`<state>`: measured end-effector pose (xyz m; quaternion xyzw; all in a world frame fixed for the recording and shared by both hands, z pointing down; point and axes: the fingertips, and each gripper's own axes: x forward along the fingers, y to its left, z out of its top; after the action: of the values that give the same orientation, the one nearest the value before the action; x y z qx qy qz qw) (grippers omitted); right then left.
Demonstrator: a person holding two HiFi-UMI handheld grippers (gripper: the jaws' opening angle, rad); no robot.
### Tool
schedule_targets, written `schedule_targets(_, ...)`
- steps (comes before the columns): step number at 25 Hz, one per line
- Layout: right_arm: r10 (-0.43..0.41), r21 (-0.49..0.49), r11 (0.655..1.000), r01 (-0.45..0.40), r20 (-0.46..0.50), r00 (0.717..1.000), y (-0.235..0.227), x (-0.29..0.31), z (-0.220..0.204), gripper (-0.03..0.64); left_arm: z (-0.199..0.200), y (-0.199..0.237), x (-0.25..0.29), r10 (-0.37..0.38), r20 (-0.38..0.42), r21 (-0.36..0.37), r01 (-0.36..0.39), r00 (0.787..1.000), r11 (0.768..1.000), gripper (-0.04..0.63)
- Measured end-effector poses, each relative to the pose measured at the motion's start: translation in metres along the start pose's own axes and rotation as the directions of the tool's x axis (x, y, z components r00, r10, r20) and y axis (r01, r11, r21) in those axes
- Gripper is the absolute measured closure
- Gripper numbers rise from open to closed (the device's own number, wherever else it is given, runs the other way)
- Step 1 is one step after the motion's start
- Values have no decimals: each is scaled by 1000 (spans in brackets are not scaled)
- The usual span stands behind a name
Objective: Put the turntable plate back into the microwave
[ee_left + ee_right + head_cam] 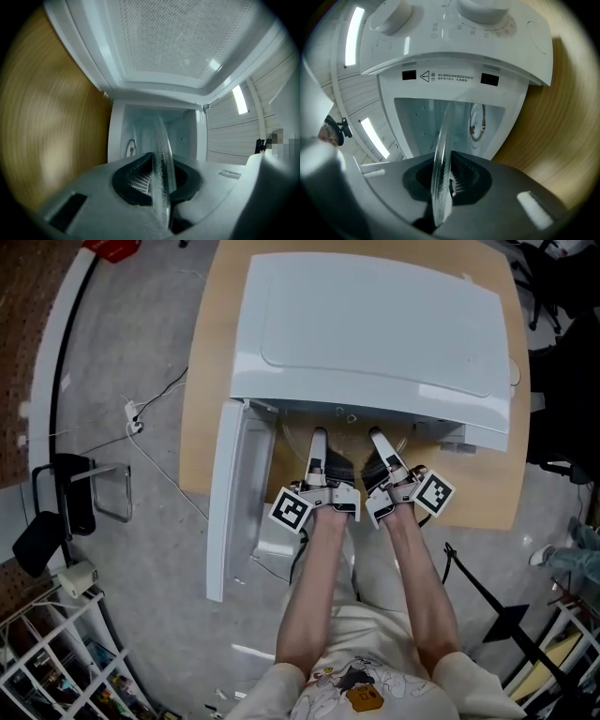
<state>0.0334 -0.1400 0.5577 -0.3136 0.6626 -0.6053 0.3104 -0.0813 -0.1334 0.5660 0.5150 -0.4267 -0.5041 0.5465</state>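
We hold the glass turntable plate (pixel 162 150) w/ both claws, one at each side of its near rim. The L claw (pixel 319 439) is clenched on it: in the left gripper view the plate shows edge-on, pinched btwn the two ribbed pads (pixel 139 178). The R claw (pixel 378 442) grips it the same way; in the right gripper view the clear rim runs btwn its pads (pixel 462 176) w/ no gap.

Both claws point level at the microwave (pixel 375 324), side by side and a bit apart. In the head view their tips sit under the front edge of its top. The plate is held off the tabletop (pixel 208 381), its far part at the mouth of the cavity (pixel 422 122); how far in it reaches we can't tell. A ring-shaped part (pixel 477 123) shows on one inner face of the cavity, clear of the plate.

The door (pixel 230 507) is swung wide open at the L side, and its dotted window (pixel 183 37) fills the top of the left gripper view. The control panel w/ a knob (pixel 391 16) shows at the top of the right gripper view, w/ a warning label (pixel 440 76) on the frame below.

Our bare forearms (pixel 314 587) run up to the marker cubes (pixel 292 510). On the grey floor (pixel 141 549) at the L we see a cable (pixel 159 395) and a black chair (pixel 66 502).
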Motion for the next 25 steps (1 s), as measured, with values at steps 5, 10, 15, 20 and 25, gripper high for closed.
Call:
schedule_targets(5, 13, -10, 1000, -13, 0, 1000, -9, 17, 6, 580, 8, 8, 17, -17, 6, 0, 17, 1000, 1000, 568)
schedule_targets(10, 6, -2, 1000, -6, 19, 1000, -22, 29, 15, 578, 10, 16, 34, -4, -9, 4, 5, 1000, 1000, 568)
schedule_targets(15, -4, 9, 1000, 4, 41, 999, -30, 38, 23, 575, 9, 22, 51, 15, -29, -2, -15, 999, 1000, 568)
schedule_targets(20, -27, -2, 1000, 27, 68, 997, -40, 43, 32, 571, 11, 41, 60, 56, -46, -4, -56, 997, 998, 568)
schedule_targets(25, -50, -33, 998, 52, 70, 996, -38, 47, 34, 563, 8, 34, 72, 40, -52, -50, -42, 998, 998, 563)
